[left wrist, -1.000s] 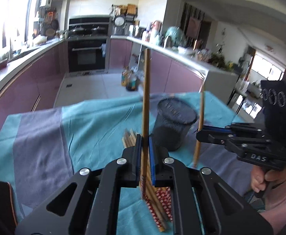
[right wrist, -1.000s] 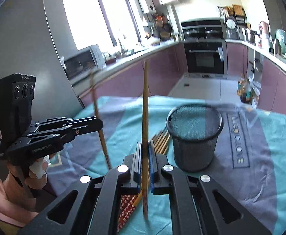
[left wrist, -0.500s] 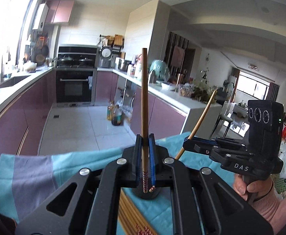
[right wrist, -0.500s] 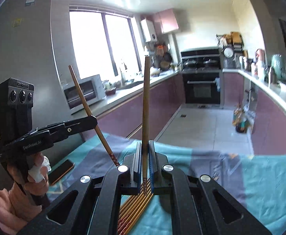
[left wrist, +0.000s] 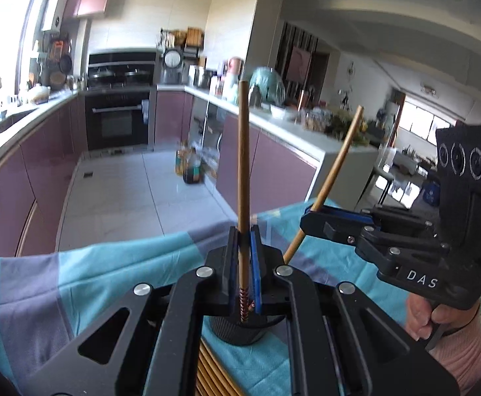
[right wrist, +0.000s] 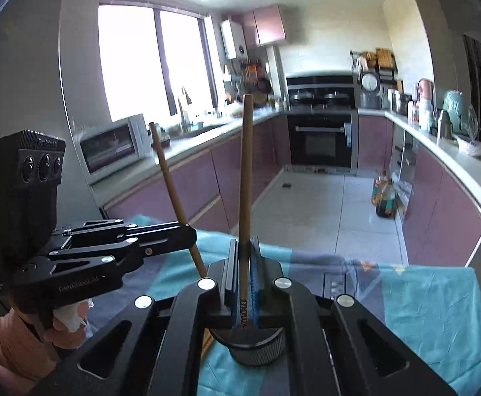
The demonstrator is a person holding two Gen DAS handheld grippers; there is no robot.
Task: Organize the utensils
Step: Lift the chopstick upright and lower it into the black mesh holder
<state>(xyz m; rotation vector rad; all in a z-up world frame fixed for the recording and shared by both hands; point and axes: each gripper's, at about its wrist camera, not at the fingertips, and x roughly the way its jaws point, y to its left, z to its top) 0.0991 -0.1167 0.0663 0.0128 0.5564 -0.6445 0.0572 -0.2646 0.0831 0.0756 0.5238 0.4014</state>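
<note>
- The left gripper (left wrist: 243, 264), at bottom centre of its own view, is clamped on a wooden chopstick (left wrist: 243, 178) standing near upright; the stick's red-patterned end pokes out below the pads.
- The right gripper (right wrist: 244, 270) pinches a second chopstick (right wrist: 244, 178) the same way, upright through frame centre.
- A black mesh holder (right wrist: 257, 346) sits just below both held sticks, half hidden by the jaws.
- More chopsticks (left wrist: 212, 369) lie bundled on the teal tablecloth (left wrist: 108, 270), bottom centre.
</note>
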